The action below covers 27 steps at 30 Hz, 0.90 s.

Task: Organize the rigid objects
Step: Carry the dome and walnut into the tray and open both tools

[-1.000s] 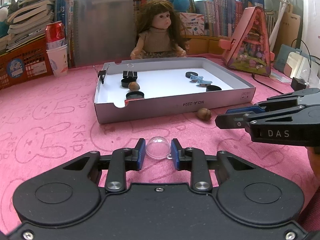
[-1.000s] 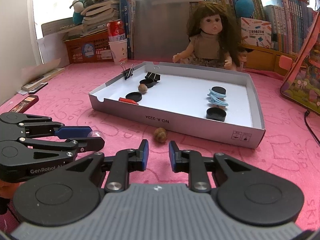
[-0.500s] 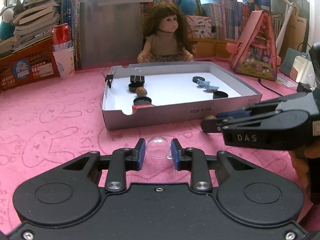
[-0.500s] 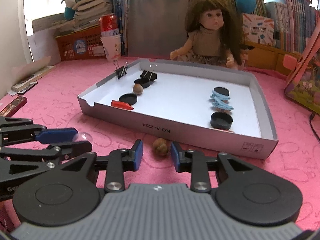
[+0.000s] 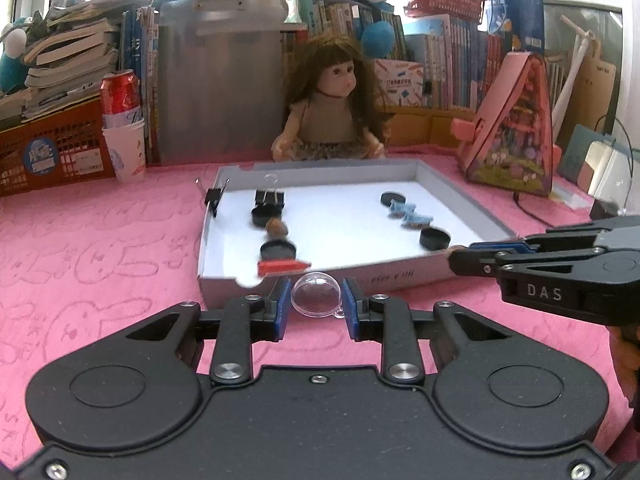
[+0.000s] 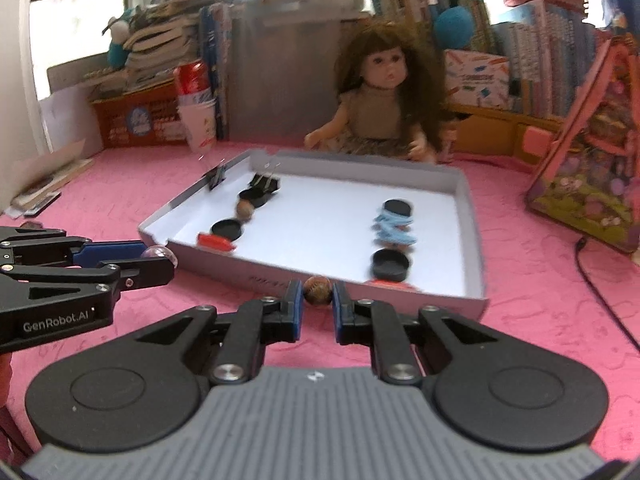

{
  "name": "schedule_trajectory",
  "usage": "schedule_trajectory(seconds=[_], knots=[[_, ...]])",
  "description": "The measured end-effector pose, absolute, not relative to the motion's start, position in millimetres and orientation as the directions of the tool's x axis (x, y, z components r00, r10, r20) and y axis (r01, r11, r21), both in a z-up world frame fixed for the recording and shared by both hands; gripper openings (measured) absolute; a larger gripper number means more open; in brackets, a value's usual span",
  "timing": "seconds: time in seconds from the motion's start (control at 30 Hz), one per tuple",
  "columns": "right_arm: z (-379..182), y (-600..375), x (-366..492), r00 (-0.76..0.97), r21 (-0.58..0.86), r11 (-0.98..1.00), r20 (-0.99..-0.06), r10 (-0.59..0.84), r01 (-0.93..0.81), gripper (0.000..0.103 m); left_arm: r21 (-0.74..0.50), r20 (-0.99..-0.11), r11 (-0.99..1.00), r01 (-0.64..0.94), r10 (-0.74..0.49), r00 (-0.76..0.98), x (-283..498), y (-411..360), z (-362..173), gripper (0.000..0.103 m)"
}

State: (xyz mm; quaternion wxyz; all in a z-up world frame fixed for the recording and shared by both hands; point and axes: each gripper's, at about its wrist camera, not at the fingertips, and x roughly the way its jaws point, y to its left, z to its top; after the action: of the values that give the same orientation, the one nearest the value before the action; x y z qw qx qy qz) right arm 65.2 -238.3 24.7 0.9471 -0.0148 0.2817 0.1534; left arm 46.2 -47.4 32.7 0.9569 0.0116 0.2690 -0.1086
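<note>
Left wrist view: the left gripper point(image 5: 316, 299) is closed on a clear plastic dome point(image 5: 316, 295), its blue pads pressing both sides, held in front of the near wall of the shallow grey tray point(image 5: 400, 278) on the pink cloth point(image 5: 100, 272). Inside the tray lie black caps point(image 5: 435, 238), a binder clip point(image 5: 270, 197), a brown nut point(image 5: 277, 226), a red piece point(image 5: 282, 267) and blue rubber bands point(image 5: 410, 214). The right gripper point(image 5: 460, 258) reaches in from the right edge, its tips at the tray's near right corner; what it holds is hidden here.

Right wrist view: the right gripper point(image 6: 317, 298) has just been closing and now pinches a brown walnut point(image 6: 317, 290) between its pads, just before the tray's near wall point(image 6: 256, 276). The left gripper point(image 6: 160, 262) shows at the left with the dome point(image 6: 159, 255) between its fingers. A doll point(image 6: 384, 112) sits behind the tray
</note>
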Motion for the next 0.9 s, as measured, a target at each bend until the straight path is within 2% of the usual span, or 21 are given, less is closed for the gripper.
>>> schedule_trajectory(seconds=[0.23,0.37,0.67,0.9], knots=[[33.7,-261.0,80.9,0.816,0.06,0.98,-0.544,0.193,-0.192,0.019,-0.08,-0.517,0.976,0.201,-0.213,0.829,73.9,-56.5,42.0,0.026],[33.7,-272.5,98.0,0.81,0.076,0.987,-0.563,0.162,-0.145,0.019,-0.065,-0.514,0.982,0.178,-0.186,0.837,94.5,-67.9,41.8,0.026],[25.5,-290.3,126.6,0.793,0.137,0.987,-0.591,0.15,-0.084,0.019,-0.056,-0.578,0.989,0.14,-0.147,0.803,135.3,-91.3,26.2,0.026],[16.3,-290.5,138.5,0.786,0.122,0.99,-0.604,0.135,-0.076,0.019,-0.028,-0.604,0.993,0.116,-0.109,0.789,152.5,-99.3,15.6,0.026]])
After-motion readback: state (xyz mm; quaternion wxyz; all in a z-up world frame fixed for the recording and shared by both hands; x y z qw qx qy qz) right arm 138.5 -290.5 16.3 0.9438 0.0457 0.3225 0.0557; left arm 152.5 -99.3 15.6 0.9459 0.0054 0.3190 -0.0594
